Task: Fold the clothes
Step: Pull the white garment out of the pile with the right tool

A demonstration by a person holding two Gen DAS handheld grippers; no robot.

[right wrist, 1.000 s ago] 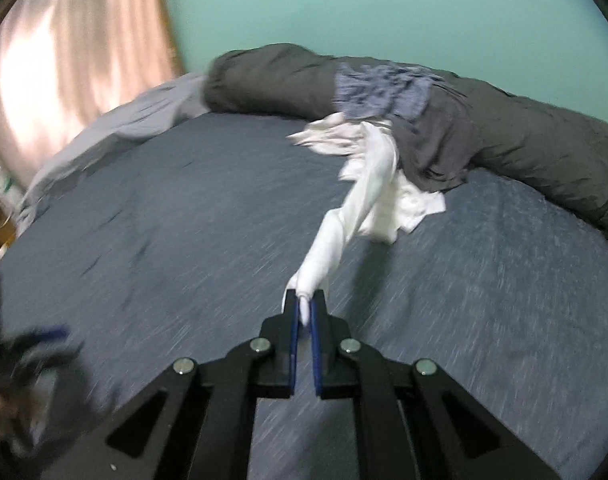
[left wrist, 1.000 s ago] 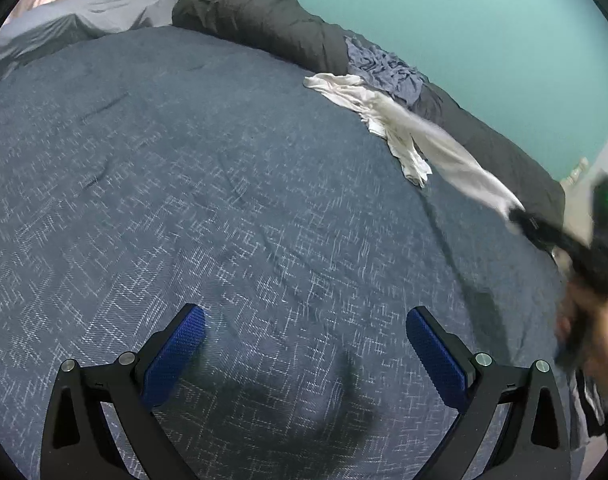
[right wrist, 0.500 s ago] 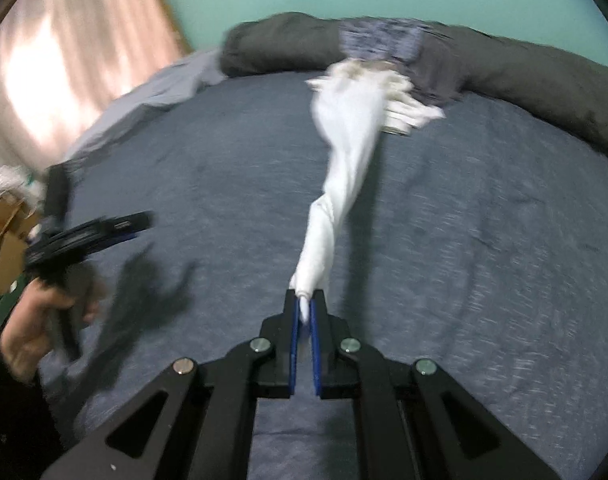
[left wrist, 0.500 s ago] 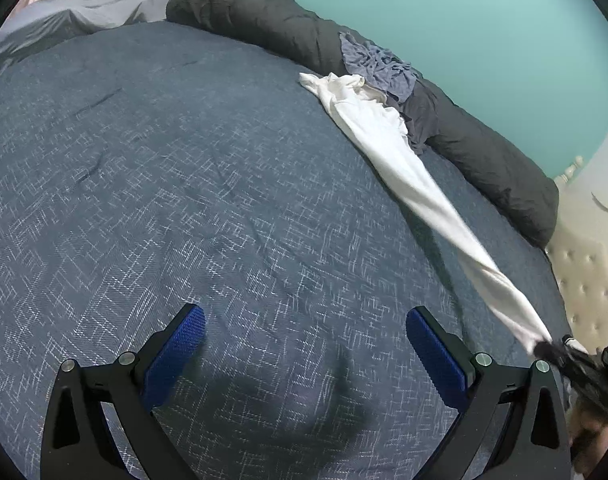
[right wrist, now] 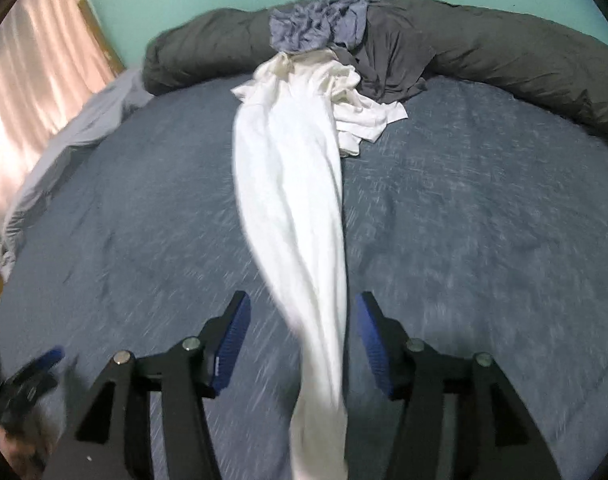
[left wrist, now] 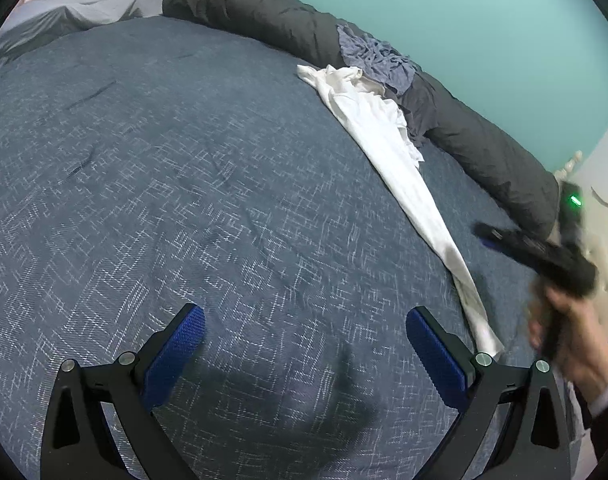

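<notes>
A white garment (left wrist: 396, 160) lies stretched in a long strip across the blue bed cover (left wrist: 184, 200), from the pile at the far side to the near edge. In the right wrist view the same white garment (right wrist: 292, 200) runs between the jaws of my right gripper (right wrist: 302, 312). Those jaws are opening, and the blue pads (right wrist: 232, 340) stand clear of the cloth on both sides. My left gripper (left wrist: 304, 356) hovers open over bare cover, left of the strip's near end, with nothing between its fingers. A hand holds the right gripper (left wrist: 536, 248) at the right edge.
A rolled dark grey duvet (left wrist: 264, 12) lines the far side of the bed against the teal wall. A crumpled blue-grey garment (right wrist: 312, 28) and a dark grey one (right wrist: 392, 64) rest on it. A light grey sheet (left wrist: 84, 4) and a curtain (right wrist: 36, 80) are at the left.
My right gripper dragged the white garment out long towards the near edge of the bed, then opened and let go of it. The left gripper stayed where it was.
</notes>
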